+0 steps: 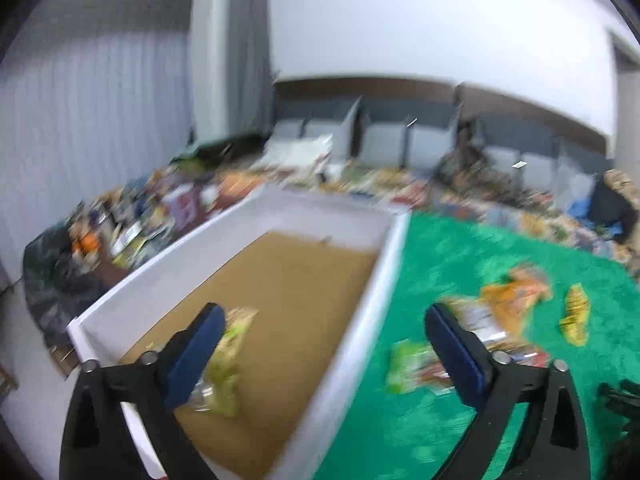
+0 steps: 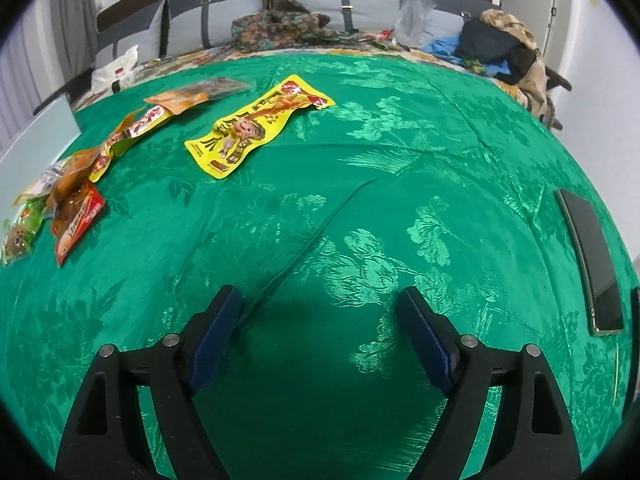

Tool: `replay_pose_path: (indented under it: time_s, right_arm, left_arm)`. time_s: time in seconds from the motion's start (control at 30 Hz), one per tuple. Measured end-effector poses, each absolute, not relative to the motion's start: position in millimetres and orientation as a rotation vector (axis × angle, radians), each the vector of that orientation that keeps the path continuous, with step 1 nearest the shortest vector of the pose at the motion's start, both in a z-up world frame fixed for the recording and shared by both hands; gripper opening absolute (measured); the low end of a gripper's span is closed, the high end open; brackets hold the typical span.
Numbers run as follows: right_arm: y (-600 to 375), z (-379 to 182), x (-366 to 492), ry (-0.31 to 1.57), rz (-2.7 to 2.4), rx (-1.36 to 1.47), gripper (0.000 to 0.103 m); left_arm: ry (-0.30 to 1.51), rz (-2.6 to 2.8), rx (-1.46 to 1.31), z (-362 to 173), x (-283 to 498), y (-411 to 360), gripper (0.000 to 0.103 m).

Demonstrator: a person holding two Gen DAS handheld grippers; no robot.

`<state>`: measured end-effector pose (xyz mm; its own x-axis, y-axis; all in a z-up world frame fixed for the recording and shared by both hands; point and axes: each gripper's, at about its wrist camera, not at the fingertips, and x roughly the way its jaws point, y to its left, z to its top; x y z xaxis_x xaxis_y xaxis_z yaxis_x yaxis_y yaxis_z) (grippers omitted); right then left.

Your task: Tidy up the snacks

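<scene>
Left gripper: fingers spread wide, nothing between them, poised over the near wall of the white box. One green snack packet already flat on the brown box floor, just beside the left finger; probably the collection point for the task.

Right gripper: likewise released and empty, low above bare green cloth, well apart from any snack.

Remaining snacks on the cloth: yellow packet alone toward the middle; orange and red packets overlapping in a loose line at the left, nearest the box. Likely reachable by the left gripper first. Dark phone at the right edge, not part of the sorting.

Left view blurred; packet labels unreadable.
</scene>
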<state>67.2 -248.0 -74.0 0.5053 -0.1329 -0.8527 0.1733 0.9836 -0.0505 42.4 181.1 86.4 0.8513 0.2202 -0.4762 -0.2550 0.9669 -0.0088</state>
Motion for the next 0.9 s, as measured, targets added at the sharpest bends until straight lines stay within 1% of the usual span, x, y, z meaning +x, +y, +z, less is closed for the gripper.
replay_pose_path:
  time_s: [0.1, 0.17, 0.23, 0.3, 0.43, 0.53, 0.6, 0.7, 0.9]
  right_arm:
    - [-247.8, -74.0, 67.3, 1.025, -0.185, 0.043, 0.084]
    - [-247.9, -74.1, 67.3, 1.025, -0.185, 0.043, 0.084]
    - [-247.9, -74.1, 67.3, 1.025, -0.185, 0.043, 0.084]
    - [-247.9, -74.0, 67.3, 1.025, -0.185, 0.043, 0.084]
    - [-248.1, -74.0, 67.4, 1.025, -0.185, 0.043, 0.084]
    - [-248.1, -74.0, 67.4, 1.025, -0.186, 0.043, 0.084]
    - [-248.0, -73.9, 67.4, 1.025, -0.186, 0.043, 0.084]
    - [-248.2, -74.1, 67.5, 1.025, -0.186, 0.043, 0.084]
    - [-248.2, -74.2, 67.5, 1.025, -0.186, 0.042, 0.084]
  left_arm:
    - [0.480, 0.103, -0.096, 90.9, 34.0, 141.5, 0.103]
    - [0.538, -0.011, -0.117, 78.7, 35.4, 113.7, 0.103]
    - [0.629, -0.104, -0.124, 54.7, 42.7, 88.7, 0.103]
    - [0.755, -0.185, -0.115, 17.4, 55.9, 64.7, 0.103]
    - [0.896, -0.204, -0.018, -45.7, 75.3, 37.8, 0.103]
    - [0.923, -0.168, 0.063, -68.0, 84.0, 32.0, 0.103]
    - [0.935, -0.157, 0.067, -75.1, 86.8, 36.1, 0.102]
    - [0.944, -0.145, 0.015, -79.2, 91.6, 45.2, 0.103]
    - [0.921, -0.125, 0.047, -85.3, 92.3, 42.0, 0.103]
